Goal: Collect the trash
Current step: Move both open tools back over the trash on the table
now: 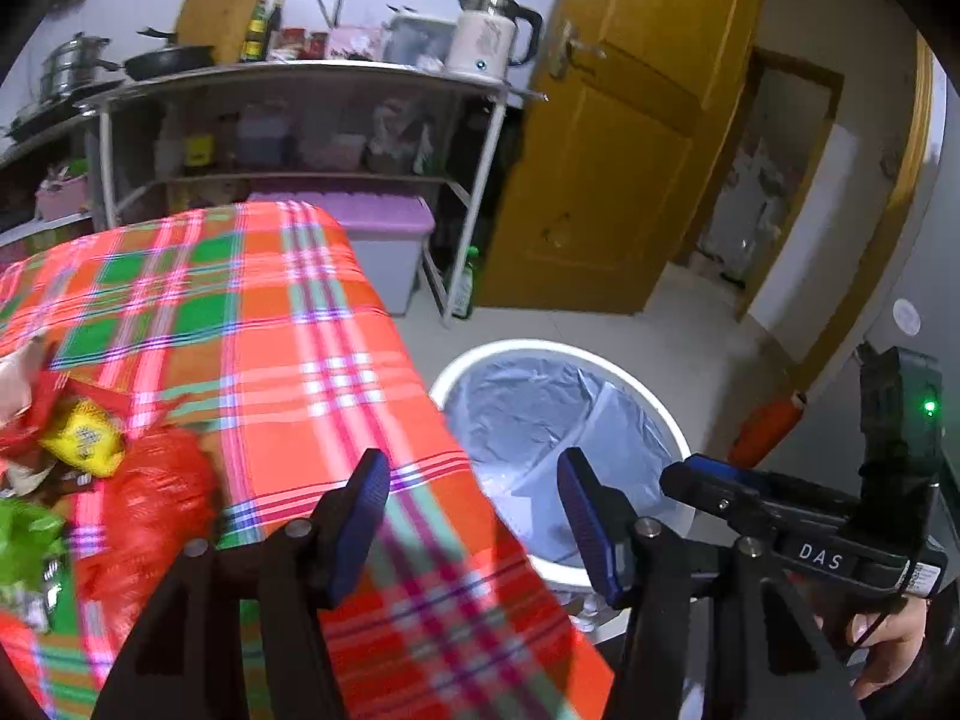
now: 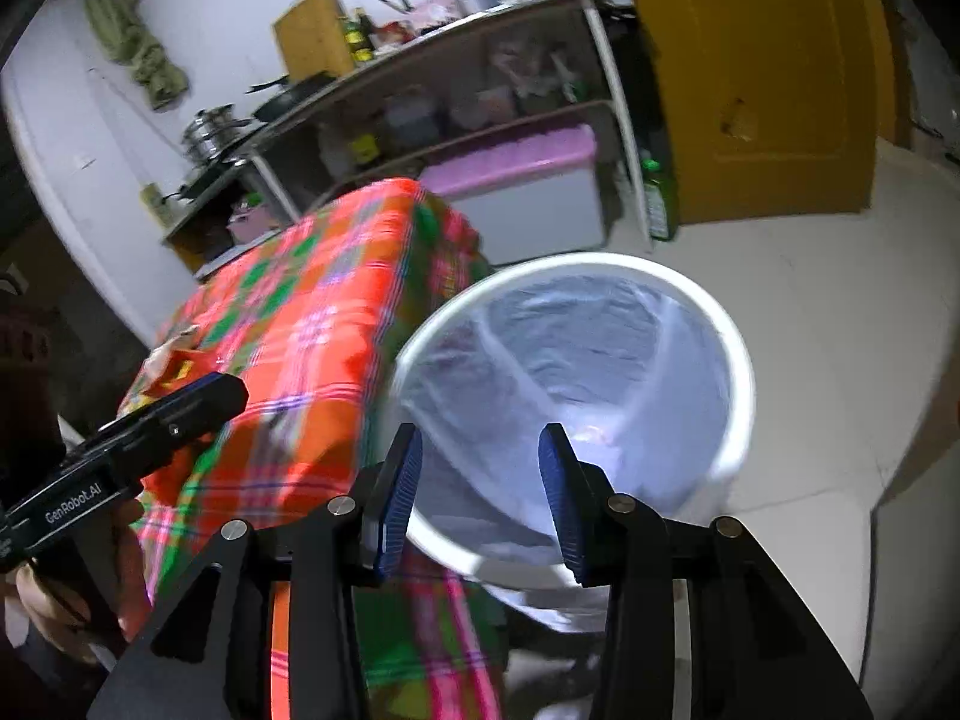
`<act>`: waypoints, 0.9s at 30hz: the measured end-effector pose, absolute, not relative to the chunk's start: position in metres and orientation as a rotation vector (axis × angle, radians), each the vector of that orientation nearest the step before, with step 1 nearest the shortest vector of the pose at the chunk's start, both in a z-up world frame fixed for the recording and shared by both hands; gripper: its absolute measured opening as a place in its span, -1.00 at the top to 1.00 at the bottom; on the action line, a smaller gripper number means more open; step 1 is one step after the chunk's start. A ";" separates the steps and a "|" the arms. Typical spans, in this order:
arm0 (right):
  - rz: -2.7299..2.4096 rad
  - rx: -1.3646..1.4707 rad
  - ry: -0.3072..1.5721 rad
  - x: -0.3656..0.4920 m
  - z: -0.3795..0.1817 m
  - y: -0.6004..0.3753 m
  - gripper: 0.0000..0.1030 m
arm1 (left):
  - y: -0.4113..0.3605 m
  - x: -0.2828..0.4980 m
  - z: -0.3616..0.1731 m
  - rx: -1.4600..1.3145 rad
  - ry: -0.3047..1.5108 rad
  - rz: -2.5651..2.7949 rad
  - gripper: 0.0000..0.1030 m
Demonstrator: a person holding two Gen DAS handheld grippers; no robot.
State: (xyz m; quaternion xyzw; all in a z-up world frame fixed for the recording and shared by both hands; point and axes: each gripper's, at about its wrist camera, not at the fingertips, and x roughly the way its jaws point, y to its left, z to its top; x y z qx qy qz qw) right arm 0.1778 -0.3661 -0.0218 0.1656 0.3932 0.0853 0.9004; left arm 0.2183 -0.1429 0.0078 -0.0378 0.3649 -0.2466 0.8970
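A pile of trash lies at the left end of the table: a red plastic bag (image 1: pixel 159 480), a yellow wrapper (image 1: pixel 84 435) and a green wrapper (image 1: pixel 24 546). My left gripper (image 1: pixel 474 462) hangs open over the table's right edge with nothing between its fingers. On the floor beside the table stands a white bin (image 2: pixel 741 360) lined with a clear bag (image 1: pixel 540 408). My right gripper (image 2: pixel 480 438) is open above the bin's near rim, and its jaws are bare. Each gripper shows at the edge of the other's view, held in a hand.
The table wears a red, green and orange plaid cloth (image 1: pixel 288 324). Behind it stands a metal shelf (image 1: pixel 300 69) with a kettle (image 1: pixel 489 36), pans and bottles, and a purple-lidded box (image 1: pixel 384 222) under it. A yellow door (image 1: pixel 630 138) is open at the right.
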 end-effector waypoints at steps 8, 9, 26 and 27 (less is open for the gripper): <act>0.284 0.340 0.778 0.179 -0.003 -0.315 -0.05 | -0.075 0.198 0.023 -0.100 0.705 -0.381 -0.12; 0.303 0.337 0.780 0.180 -0.003 -0.309 -0.16 | -0.068 0.197 0.022 -0.101 0.706 -0.365 -0.12; 0.467 0.222 0.847 0.198 -0.004 -0.199 -0.17 | 0.051 0.189 0.002 -0.081 0.698 -0.105 -0.12; 0.469 0.228 0.854 0.201 -0.005 -0.194 -0.17 | 0.053 0.191 0.000 -0.079 0.704 -0.099 -0.12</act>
